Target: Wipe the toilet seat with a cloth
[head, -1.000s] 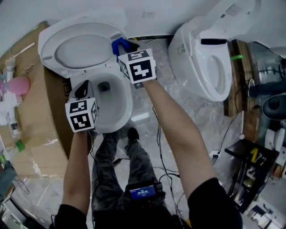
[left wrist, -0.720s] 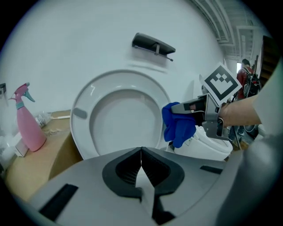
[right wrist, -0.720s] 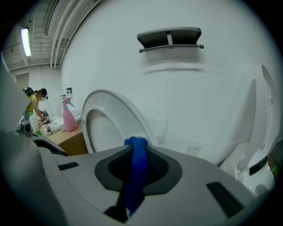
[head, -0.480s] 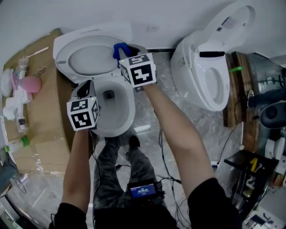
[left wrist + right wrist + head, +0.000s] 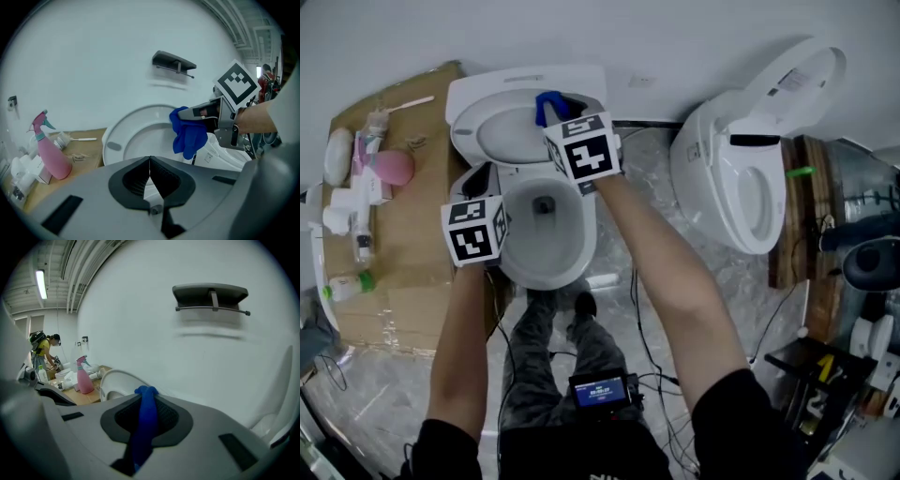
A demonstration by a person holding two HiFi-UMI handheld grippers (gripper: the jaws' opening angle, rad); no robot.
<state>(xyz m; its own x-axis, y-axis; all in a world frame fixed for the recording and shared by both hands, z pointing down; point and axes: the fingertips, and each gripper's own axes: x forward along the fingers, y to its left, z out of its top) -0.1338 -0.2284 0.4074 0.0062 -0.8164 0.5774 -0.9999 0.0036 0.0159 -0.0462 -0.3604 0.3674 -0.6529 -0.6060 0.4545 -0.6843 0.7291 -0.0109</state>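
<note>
Now both lifted: right gripper (image 5: 555, 101) clenches cloth (image 5: 546, 105) by raised seat (image 5: 467, 127); left gripper (image 5: 150, 169) fingers closed, empty.

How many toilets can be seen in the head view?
2. One toilet sits at the picture's centre, against the wall; a second toilet stands to its right, turned at an angle. None appears hidden.

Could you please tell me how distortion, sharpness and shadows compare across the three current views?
Head view: evenly lit and sharp, with no harsh glare on the toilet bowl, lines bowing slightly near the edges. Left gripper view: strong fisheye inside a dark round border, the blue cloth crisp. Right gripper view: same fisheye, the wall shelf casting a soft shadow beneath.
</note>
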